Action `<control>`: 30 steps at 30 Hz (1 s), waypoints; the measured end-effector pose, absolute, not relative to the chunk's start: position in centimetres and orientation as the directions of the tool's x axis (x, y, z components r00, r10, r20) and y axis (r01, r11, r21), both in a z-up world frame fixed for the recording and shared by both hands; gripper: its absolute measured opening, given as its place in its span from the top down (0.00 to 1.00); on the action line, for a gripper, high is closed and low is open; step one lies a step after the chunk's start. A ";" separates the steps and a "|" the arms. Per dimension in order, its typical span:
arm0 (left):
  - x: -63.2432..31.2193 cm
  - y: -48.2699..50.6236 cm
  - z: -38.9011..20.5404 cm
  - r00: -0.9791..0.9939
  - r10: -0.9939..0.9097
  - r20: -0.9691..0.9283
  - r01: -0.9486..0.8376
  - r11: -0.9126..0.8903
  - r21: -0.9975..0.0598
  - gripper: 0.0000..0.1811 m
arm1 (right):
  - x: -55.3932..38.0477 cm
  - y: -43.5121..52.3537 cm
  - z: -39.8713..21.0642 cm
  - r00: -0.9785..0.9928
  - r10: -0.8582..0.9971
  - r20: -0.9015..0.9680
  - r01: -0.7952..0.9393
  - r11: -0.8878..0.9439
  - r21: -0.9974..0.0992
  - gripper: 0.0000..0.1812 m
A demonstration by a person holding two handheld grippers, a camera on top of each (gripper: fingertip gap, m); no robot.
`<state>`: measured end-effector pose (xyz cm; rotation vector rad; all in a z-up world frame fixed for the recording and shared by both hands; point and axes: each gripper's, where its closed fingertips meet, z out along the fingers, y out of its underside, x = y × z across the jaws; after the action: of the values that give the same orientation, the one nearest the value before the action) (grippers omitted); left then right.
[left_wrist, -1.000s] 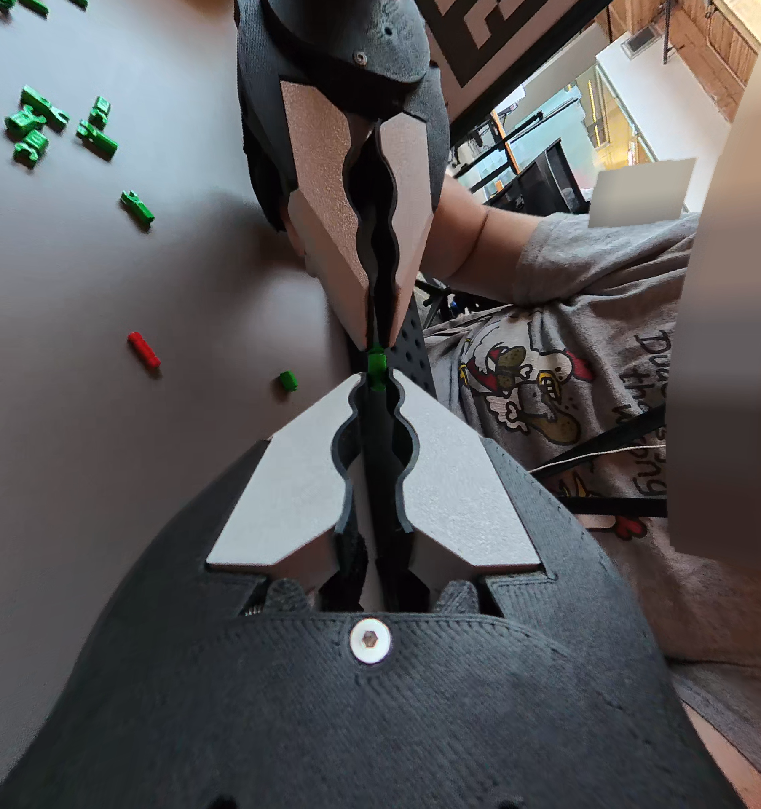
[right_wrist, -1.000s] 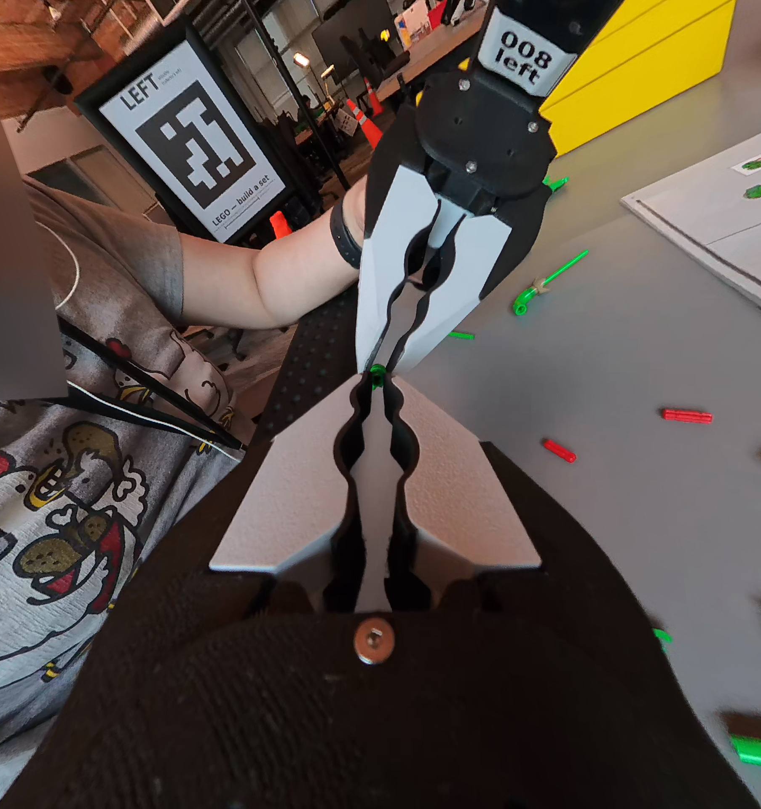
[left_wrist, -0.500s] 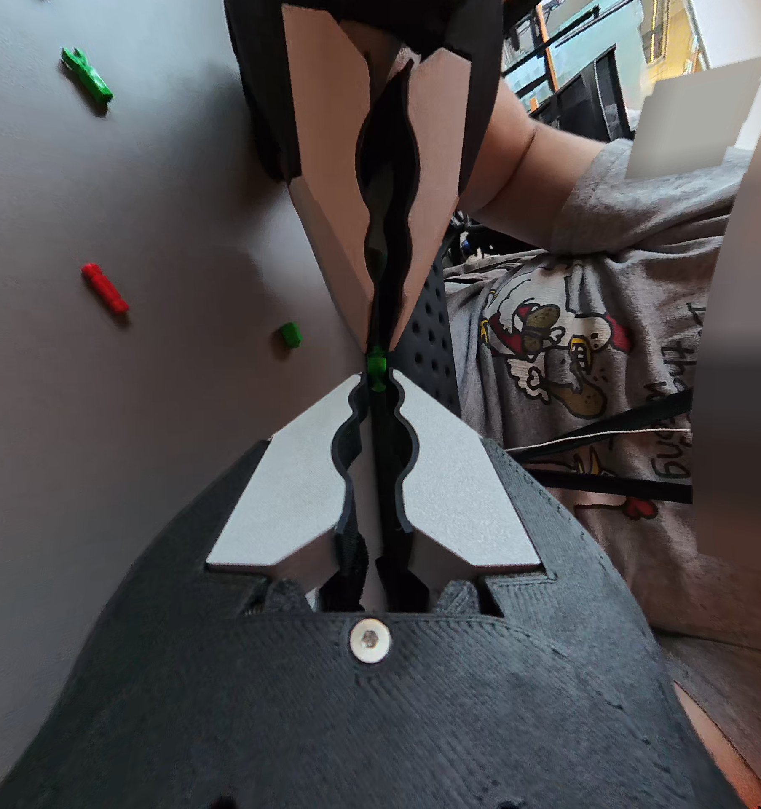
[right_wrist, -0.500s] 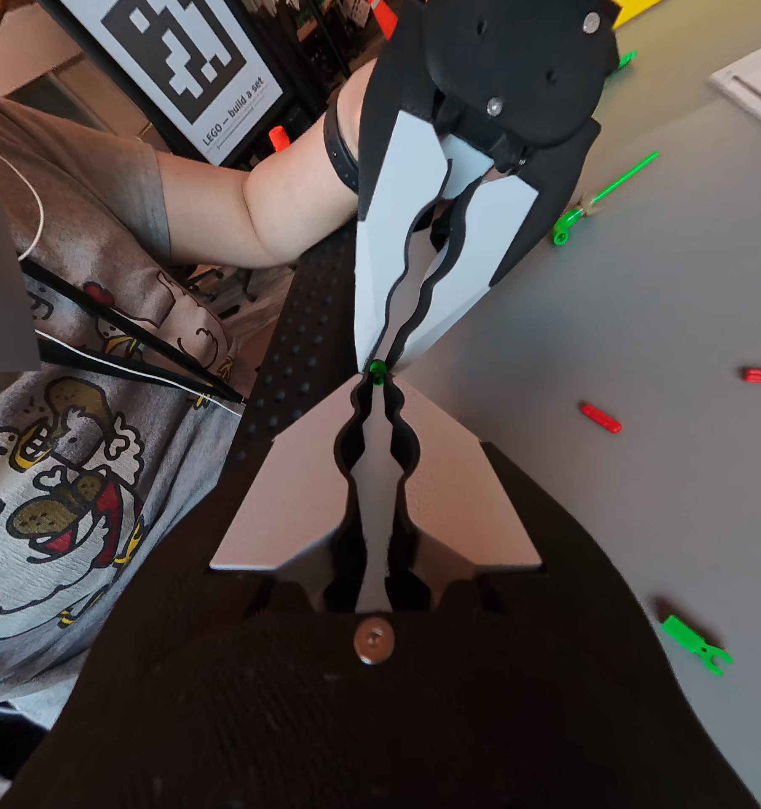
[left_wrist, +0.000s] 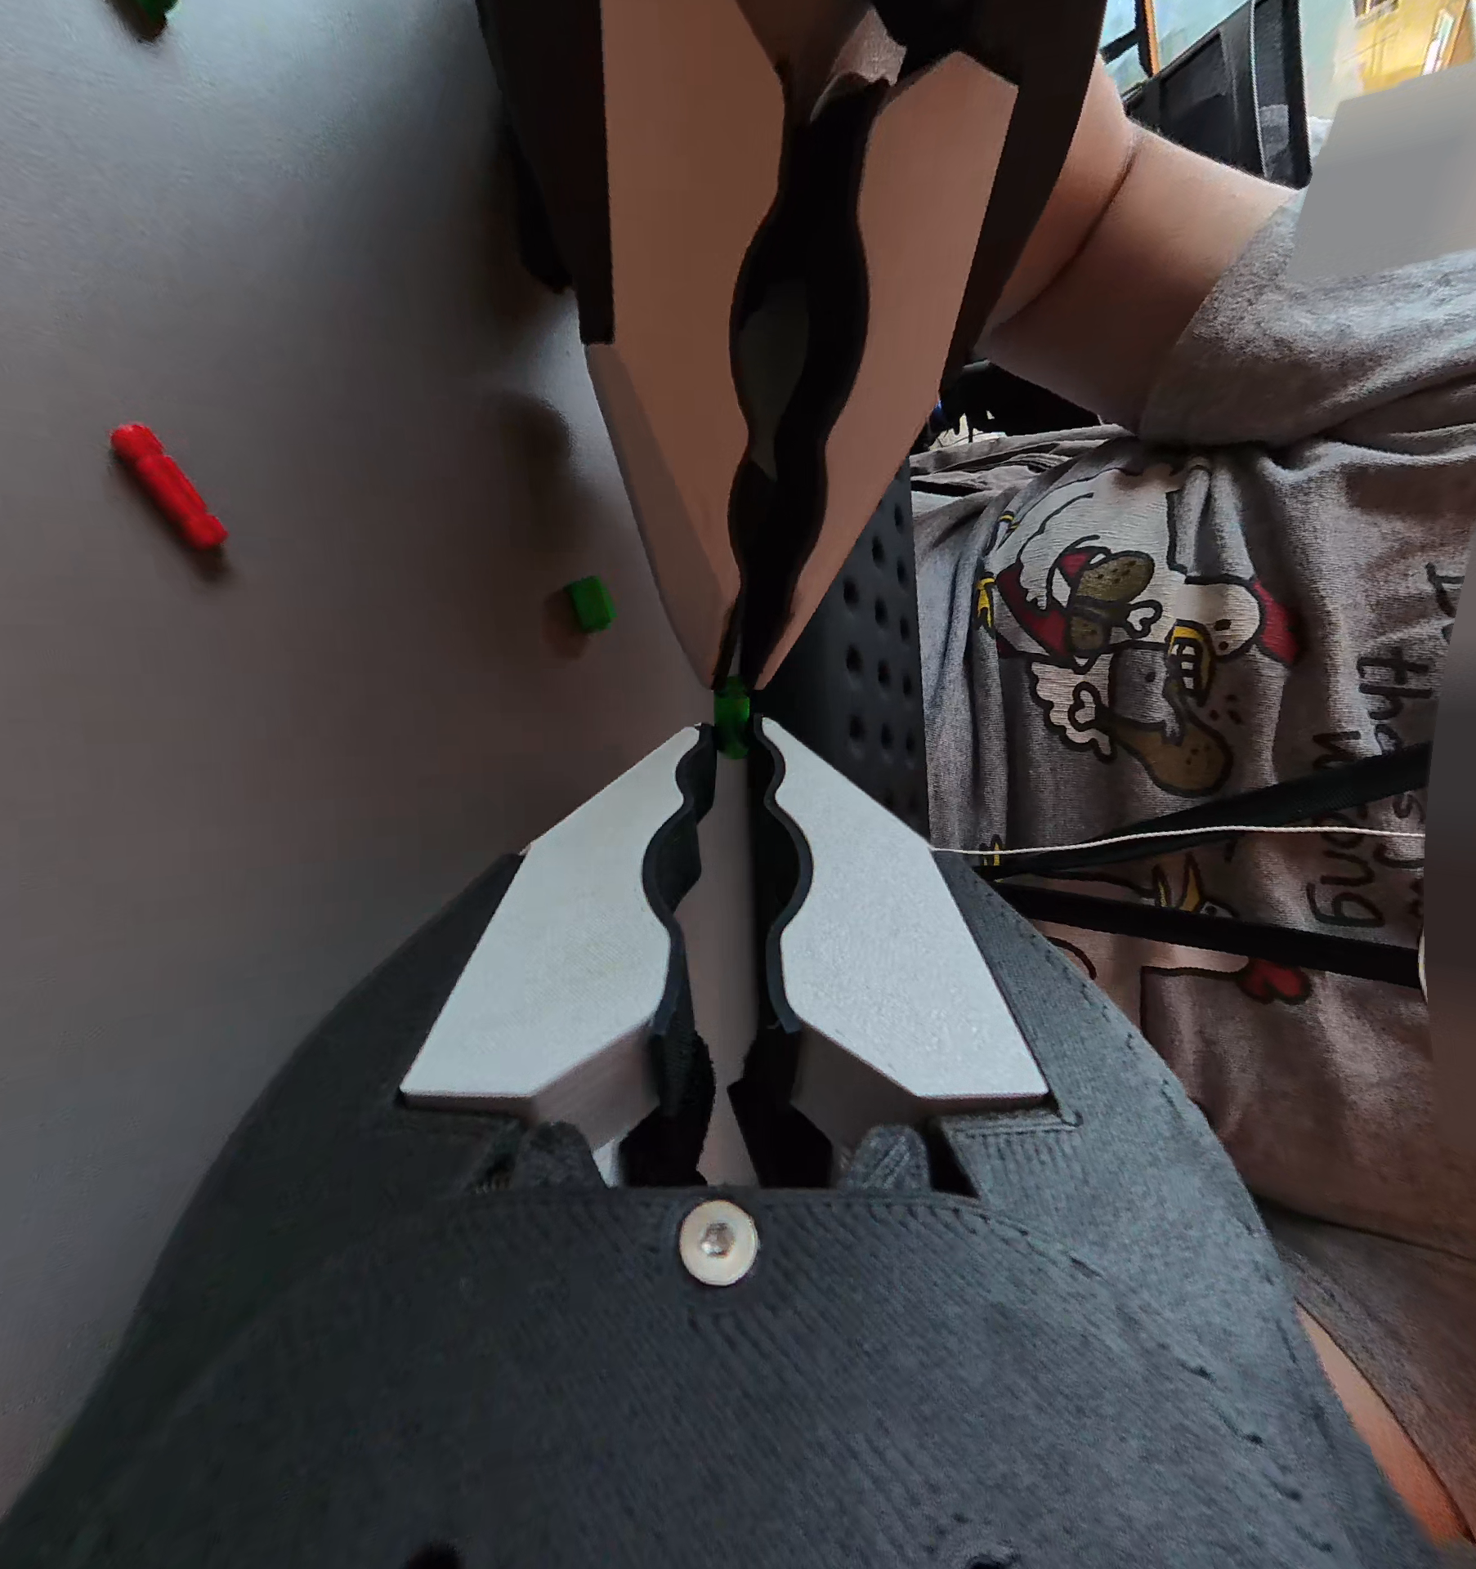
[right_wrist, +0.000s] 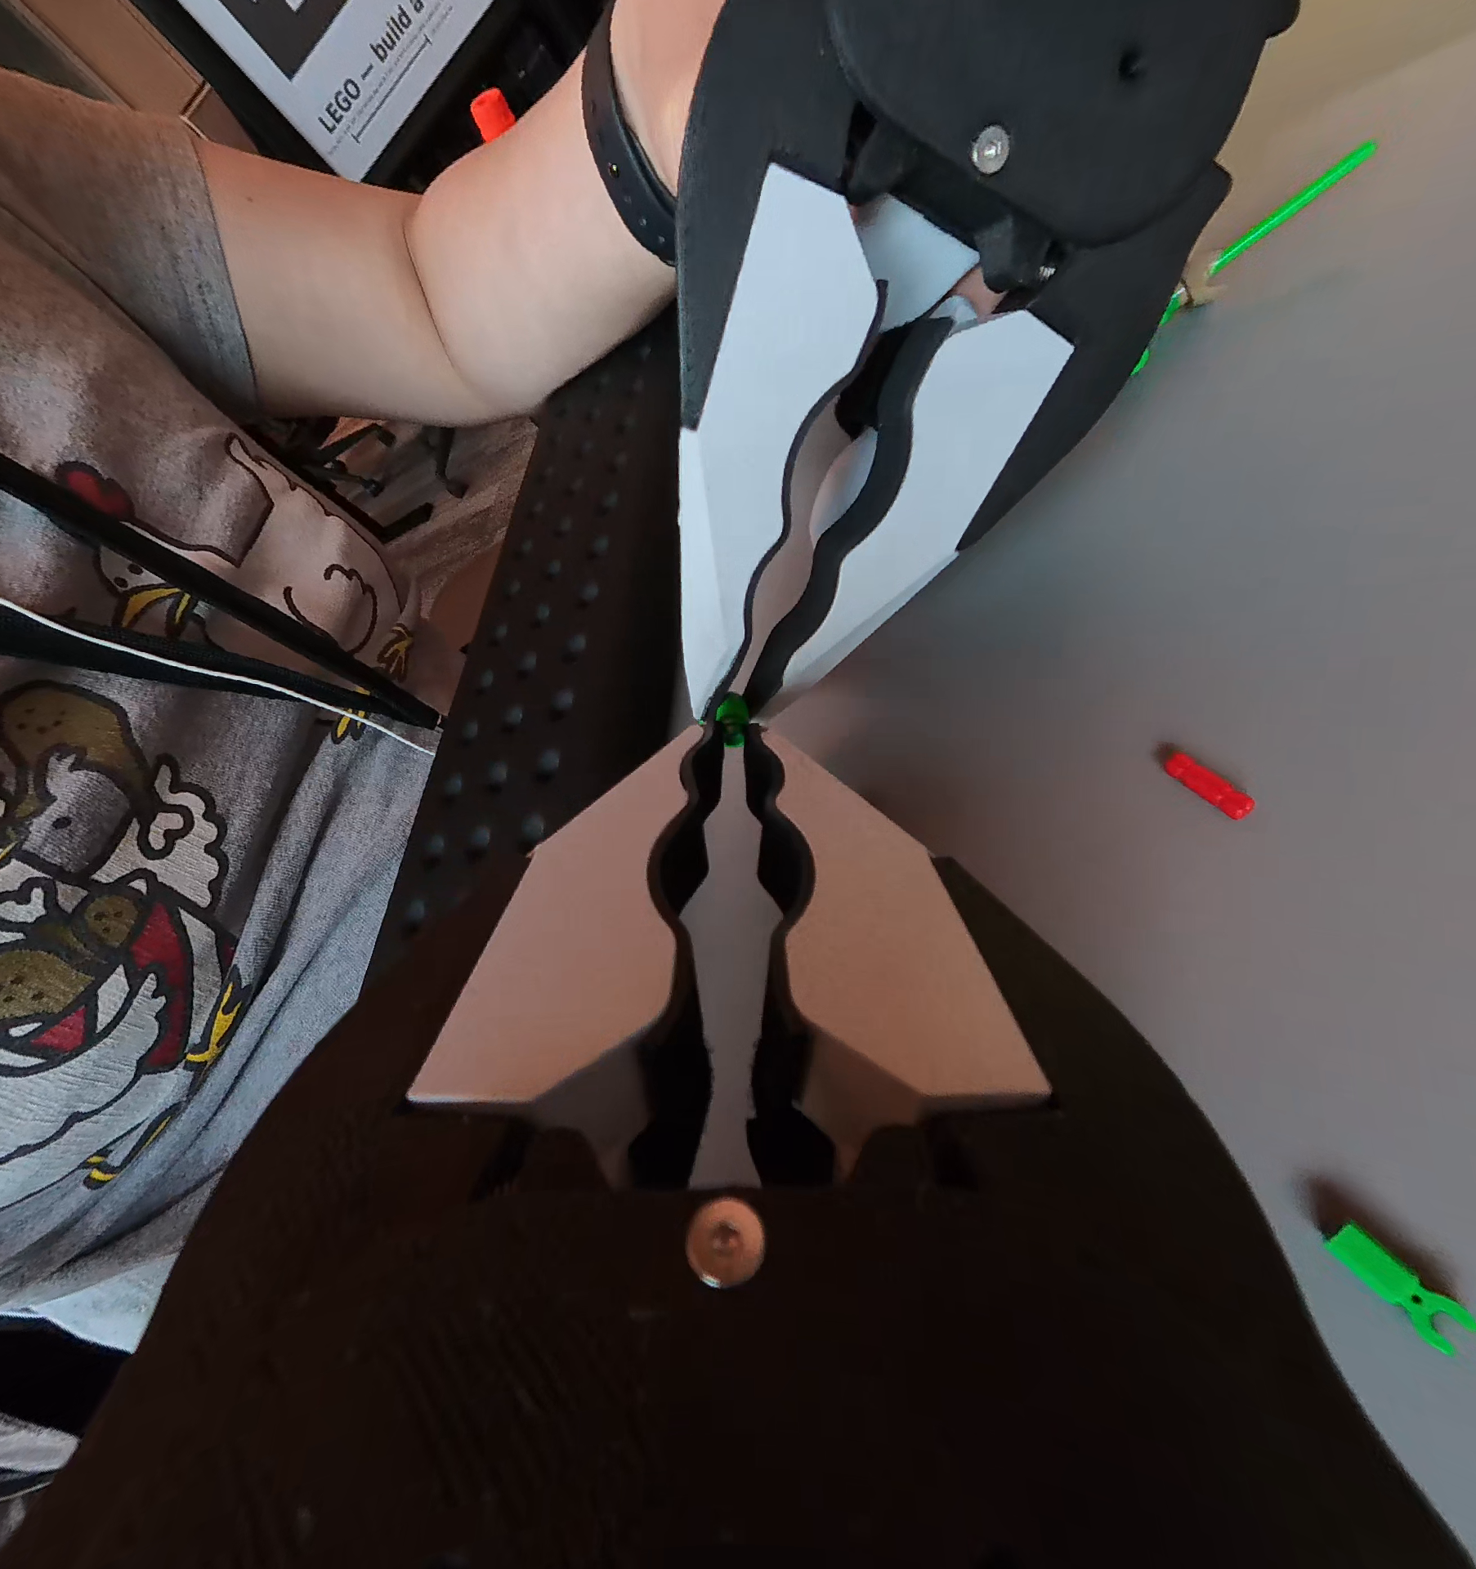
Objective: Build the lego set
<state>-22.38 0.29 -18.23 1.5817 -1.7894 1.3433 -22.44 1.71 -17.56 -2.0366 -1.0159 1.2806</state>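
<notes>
A small green lego piece (left_wrist: 730, 706) is pinched between the tips of both grippers, held in the air over the near table edge. My left gripper (left_wrist: 732, 732) is shut on its lower end. My right gripper (left_wrist: 739, 675) comes down from above, tip to tip, and is shut on its other end. In the right wrist view the same green piece (right_wrist: 730, 722) sits at my right gripper (right_wrist: 730, 742), and the left gripper (right_wrist: 736, 708) meets it from above. Most of the piece is hidden by the fingertips.
On the grey table lie a red pin (left_wrist: 167, 484) and a small green brick (left_wrist: 590, 603). The right wrist view shows a red pin (right_wrist: 1208, 785), a green clip piece (right_wrist: 1397, 1286) and a thin green rod (right_wrist: 1286, 204). A black perforated board (right_wrist: 539, 679) edges the table, with a person's torso behind. Less than 4 cm separates the two grippers' tips. From the right gripper's tips to the red pin (left_wrist: 167, 484) is close to 9 centimeters.
Both grippers stay tip to tip on the green piece. Each looms larger in the other's view, and the table parts have shifted outward in both views.
</notes>
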 end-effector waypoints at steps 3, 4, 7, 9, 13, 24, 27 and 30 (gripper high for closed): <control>-22.5 0.1 -18.6 -0.277 -0.541 0.794 -0.922 -0.082 -0.377 0.97 | -22.6 1.5 -17.9 0.272 0.818 -0.507 0.343 -0.574 -0.743 0.99; -22.6 0.0 -18.7 -0.276 -0.539 0.796 -0.925 -0.077 -0.373 0.98 | -22.6 1.4 -18.0 0.270 0.820 -0.506 0.350 -0.573 -0.741 0.99; -22.6 0.0 -18.8 -0.269 -0.539 0.798 -0.928 -0.077 -0.365 0.98 | -22.7 1.4 -18.1 0.273 0.817 -0.508 0.356 -0.577 -0.735 0.99; -22.6 0.0 -18.9 -0.267 -0.540 0.798 -0.930 -0.073 -0.360 0.98 | -22.7 1.4 -18.2 0.276 0.817 -0.507 0.363 -0.577 -0.732 0.99; -22.7 -0.2 -19.4 -0.264 -0.545 0.795 -0.936 -0.054 -0.348 0.98 | -22.8 1.2 -18.7 0.279 0.823 -0.495 0.398 -0.568 -0.720 0.99; -21.9 1.4 -17.7 -0.248 -0.521 0.817 -0.902 -0.183 -0.391 0.97 | -22.1 2.9 -17.0 0.343 0.859 -0.380 0.323 -0.488 -0.811 0.98; -21.7 1.8 -17.1 -0.266 -0.532 0.804 -0.883 -0.201 -0.425 0.97 | -21.8 3.5 -16.0 0.361 0.874 -0.326 0.293 -0.438 -0.850 0.98; -21.5 1.7 -17.4 -0.261 -0.530 0.807 -0.885 -0.201 -0.419 0.97 | -21.9 3.5 -15.2 0.352 0.876 -0.329 0.259 -0.429 -0.865 0.98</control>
<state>-21.52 1.66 -17.39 1.6510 -1.7224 1.4501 -21.85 3.53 -15.20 -1.8858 -0.9910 1.0731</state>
